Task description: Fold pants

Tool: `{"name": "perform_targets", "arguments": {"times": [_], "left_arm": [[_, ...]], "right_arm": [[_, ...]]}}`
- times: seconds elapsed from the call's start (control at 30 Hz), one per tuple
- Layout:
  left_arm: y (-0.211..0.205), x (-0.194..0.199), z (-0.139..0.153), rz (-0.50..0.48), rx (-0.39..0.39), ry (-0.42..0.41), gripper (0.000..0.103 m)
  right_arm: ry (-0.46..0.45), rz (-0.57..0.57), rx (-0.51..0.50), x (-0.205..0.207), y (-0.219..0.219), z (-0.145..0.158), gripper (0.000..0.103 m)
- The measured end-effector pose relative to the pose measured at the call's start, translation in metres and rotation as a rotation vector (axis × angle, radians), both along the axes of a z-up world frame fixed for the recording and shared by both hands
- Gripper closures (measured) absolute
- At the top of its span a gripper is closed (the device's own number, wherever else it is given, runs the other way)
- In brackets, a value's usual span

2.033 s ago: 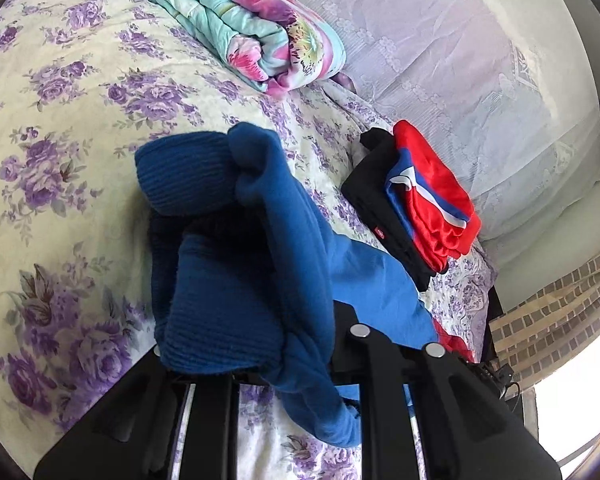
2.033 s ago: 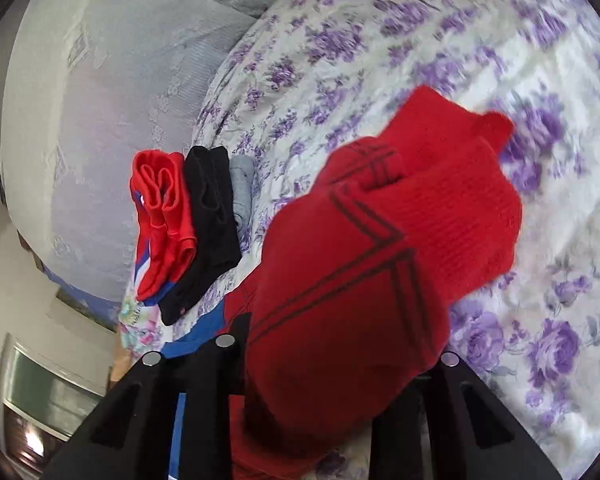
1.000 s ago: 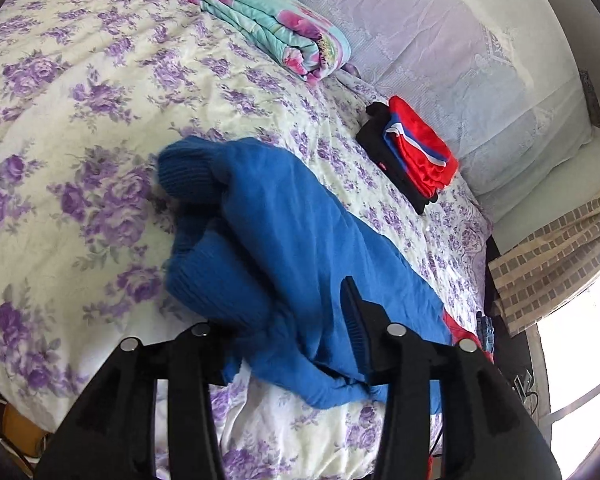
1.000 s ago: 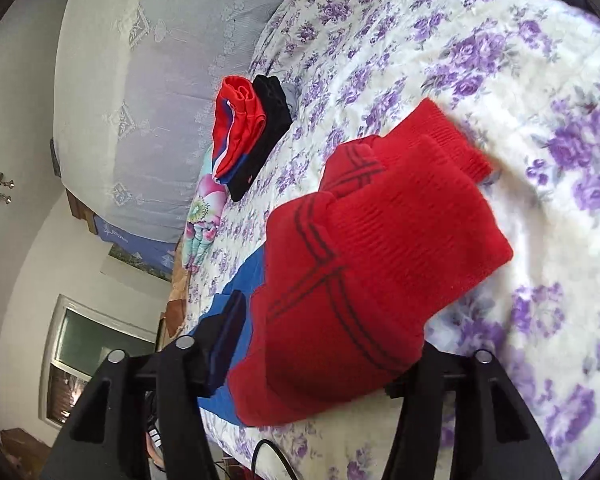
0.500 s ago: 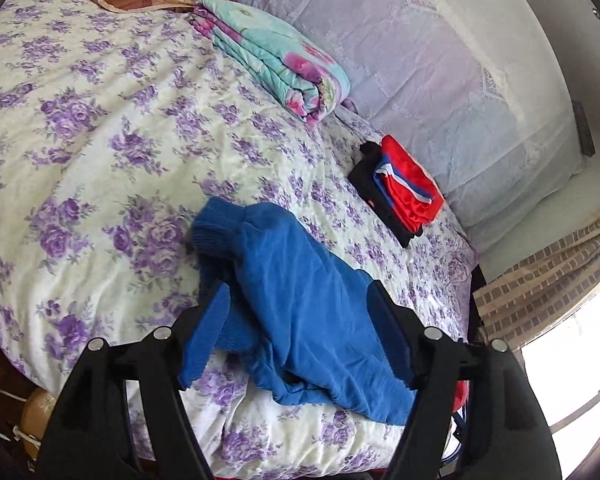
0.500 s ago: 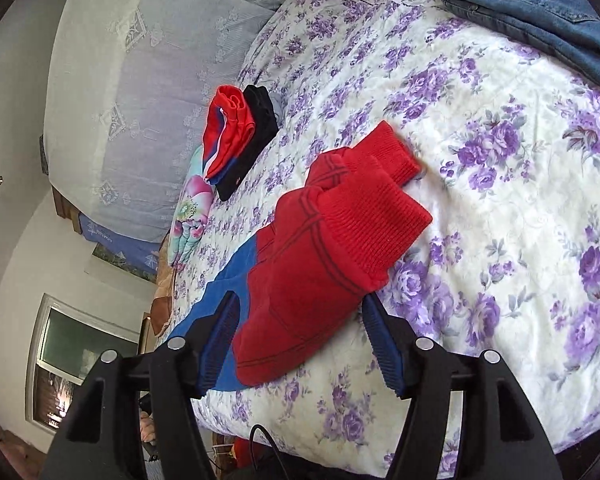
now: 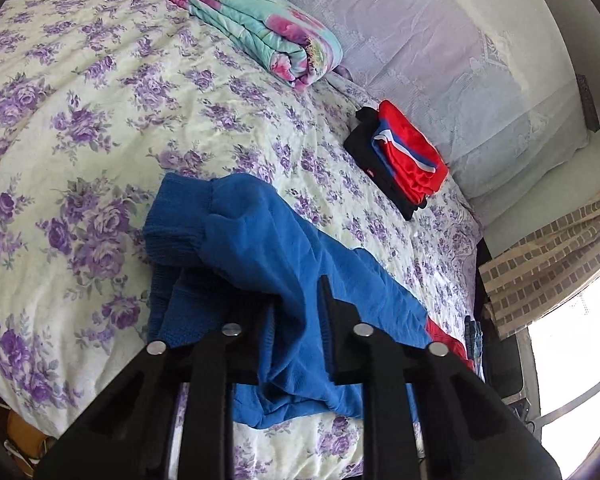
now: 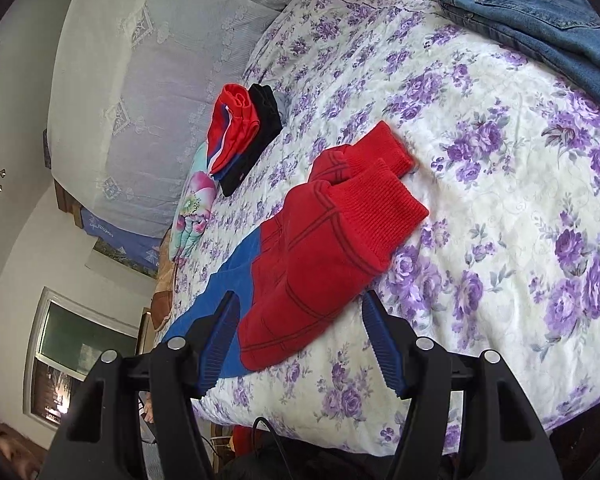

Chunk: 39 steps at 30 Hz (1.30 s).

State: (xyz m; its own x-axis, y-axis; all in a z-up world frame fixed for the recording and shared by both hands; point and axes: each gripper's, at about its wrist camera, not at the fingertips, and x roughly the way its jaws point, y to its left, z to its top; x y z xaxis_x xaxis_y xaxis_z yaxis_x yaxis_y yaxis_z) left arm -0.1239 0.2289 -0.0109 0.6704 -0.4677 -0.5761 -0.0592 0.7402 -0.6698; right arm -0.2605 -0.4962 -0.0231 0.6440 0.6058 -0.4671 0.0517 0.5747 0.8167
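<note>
The pants are blue on one half [image 7: 268, 248] and red on the other [image 8: 320, 248], lying folded over on the floral bedspread [image 7: 100, 92] near its front edge, ribbed cuffs pointing away. My left gripper [image 7: 296, 312] has closed on a raised fold of the blue fabric. My right gripper [image 8: 300, 320] is open, its blue-padded fingers either side of the red half's near edge, not touching it.
A folded red, blue and black clothes stack [image 7: 400, 160] lies by the lace-covered headboard [image 7: 460, 60]. A rolled floral quilt [image 7: 260, 28] sits at the far left. Denim jeans [image 8: 540, 12] lie at the far right. A woven curtain [image 7: 548, 256] hangs beyond the bed.
Both grippers let the folded pants down and opened, backing off. Since half a second ago the left gripper has moved back in and closed on the blue fabric; the right stays open.
</note>
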Motion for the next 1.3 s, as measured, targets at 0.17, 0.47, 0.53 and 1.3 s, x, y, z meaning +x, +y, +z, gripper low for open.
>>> {"name": "perform_targets", "arguments": {"times": [0.17, 0.47, 0.53, 1.3], "left_arm": [[0.006, -0.006, -0.002, 0.008, -0.012, -0.016, 0.097], [0.003, -0.016, 0.015, 0.019, 0.045, -0.074, 0.099], [0.000, -0.017, 0.022, 0.018, 0.062, -0.094, 0.099], [-0.012, 0.131, 0.053, 0.057, 0.120, -0.071, 0.099]], "right_arm": [[0.015, 0.028, 0.025, 0.009, 0.013, -0.014, 0.046], [-0.112, 0.030, -0.070, 0.015, 0.044, -0.008, 0.097], [-0.157, 0.032, -0.120, 0.013, 0.044, 0.008, 0.098], [-0.125, -0.044, -0.103, 0.193, -0.019, 0.050, 0.098]]}}
